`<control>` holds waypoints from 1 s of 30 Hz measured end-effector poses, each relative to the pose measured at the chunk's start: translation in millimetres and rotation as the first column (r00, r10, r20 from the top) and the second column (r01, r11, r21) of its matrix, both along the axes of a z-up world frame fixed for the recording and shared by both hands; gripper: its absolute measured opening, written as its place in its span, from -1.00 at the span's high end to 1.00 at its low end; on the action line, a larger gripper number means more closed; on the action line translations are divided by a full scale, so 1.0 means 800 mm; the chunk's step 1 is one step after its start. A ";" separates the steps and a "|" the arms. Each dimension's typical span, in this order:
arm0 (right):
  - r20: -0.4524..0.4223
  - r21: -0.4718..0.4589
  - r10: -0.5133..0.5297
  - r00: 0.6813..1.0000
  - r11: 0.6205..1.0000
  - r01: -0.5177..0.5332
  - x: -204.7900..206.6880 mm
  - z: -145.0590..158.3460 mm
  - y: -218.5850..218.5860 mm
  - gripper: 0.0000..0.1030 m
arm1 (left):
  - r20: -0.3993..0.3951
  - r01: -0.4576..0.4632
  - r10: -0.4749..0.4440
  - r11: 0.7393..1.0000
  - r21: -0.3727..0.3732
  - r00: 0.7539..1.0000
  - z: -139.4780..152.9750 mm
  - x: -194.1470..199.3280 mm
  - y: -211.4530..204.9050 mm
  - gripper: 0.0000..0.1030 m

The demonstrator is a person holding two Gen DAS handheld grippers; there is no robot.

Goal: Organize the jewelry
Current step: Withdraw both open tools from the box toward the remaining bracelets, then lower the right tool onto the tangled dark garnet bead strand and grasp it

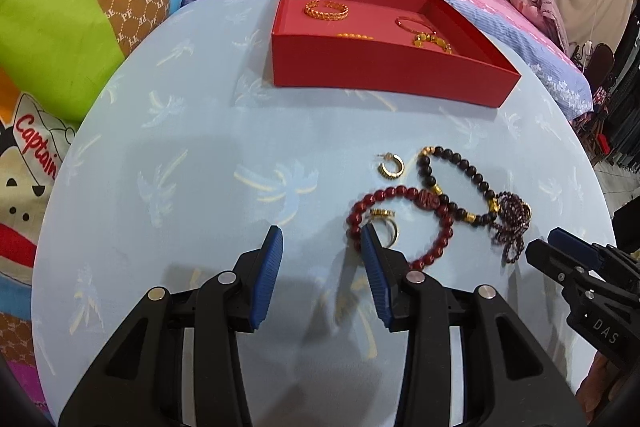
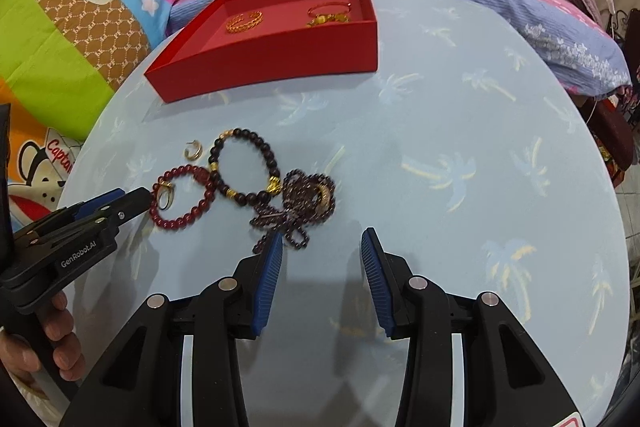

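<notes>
3 gold pieces are already laid in the red box (image 1: 384, 67) at the table's (image 1: 200, 155) far edge; 3 bead bracelets and 2 earrings remain outside. The left gripper (image 1: 322, 239) and the right gripper (image 2: 322, 239) are held open and empty.

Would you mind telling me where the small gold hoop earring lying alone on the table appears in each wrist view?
Left wrist: gold hoop earring right of centre, left of the black bead bracelet.
Right wrist: earring left of centre, left of that bracelet.
Shared landmark: red box beyond it.
</notes>
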State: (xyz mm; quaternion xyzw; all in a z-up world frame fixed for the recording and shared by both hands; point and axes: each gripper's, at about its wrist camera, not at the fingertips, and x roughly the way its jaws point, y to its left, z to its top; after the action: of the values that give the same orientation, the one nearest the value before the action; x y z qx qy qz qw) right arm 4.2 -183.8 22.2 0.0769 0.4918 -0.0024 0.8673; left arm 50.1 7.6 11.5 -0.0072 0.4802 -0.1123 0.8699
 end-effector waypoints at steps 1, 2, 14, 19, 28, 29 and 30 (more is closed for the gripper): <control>-0.001 0.005 0.004 1.000 1.000 -0.004 -0.001 0.000 0.002 0.21 | 0.000 0.000 0.000 1.000 -0.001 1.000 0.000 -0.002 0.001 0.25; -0.002 0.009 0.010 1.000 1.000 -0.010 0.000 -0.001 0.006 0.21 | -0.001 0.000 0.000 1.000 0.000 1.000 0.000 -0.003 0.000 0.25; -0.013 0.003 0.020 1.000 1.000 -0.020 0.010 -0.008 0.020 0.37 | -0.004 -0.005 0.005 1.000 -0.002 1.000 0.003 -0.007 0.004 0.25; -0.012 0.026 0.013 1.000 1.000 -0.012 0.011 -0.006 0.009 0.90 | -0.008 -0.002 0.002 1.000 -0.001 1.000 0.002 -0.007 0.003 0.25; 0.058 0.046 -0.007 0.998 0.999 0.004 0.006 0.024 -0.010 0.93 | -0.002 0.010 -0.010 1.000 -0.002 1.000 0.006 -0.008 0.000 0.25; 0.068 0.052 -0.011 0.998 0.999 0.007 0.006 0.029 -0.012 0.93 | -0.001 0.010 -0.010 1.000 -0.002 1.000 0.006 -0.008 -0.001 0.25; 0.075 0.058 -0.013 0.997 0.998 0.009 0.006 0.032 -0.014 0.93 | -0.001 0.011 -0.011 1.000 -0.002 1.000 0.006 -0.008 -0.001 0.25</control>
State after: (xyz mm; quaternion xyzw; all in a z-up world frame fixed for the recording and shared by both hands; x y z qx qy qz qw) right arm 8.9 -194.9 48.1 0.1044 0.4582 0.0099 0.8826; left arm 43.7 6.6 16.6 -0.0054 0.4807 -0.1176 0.8690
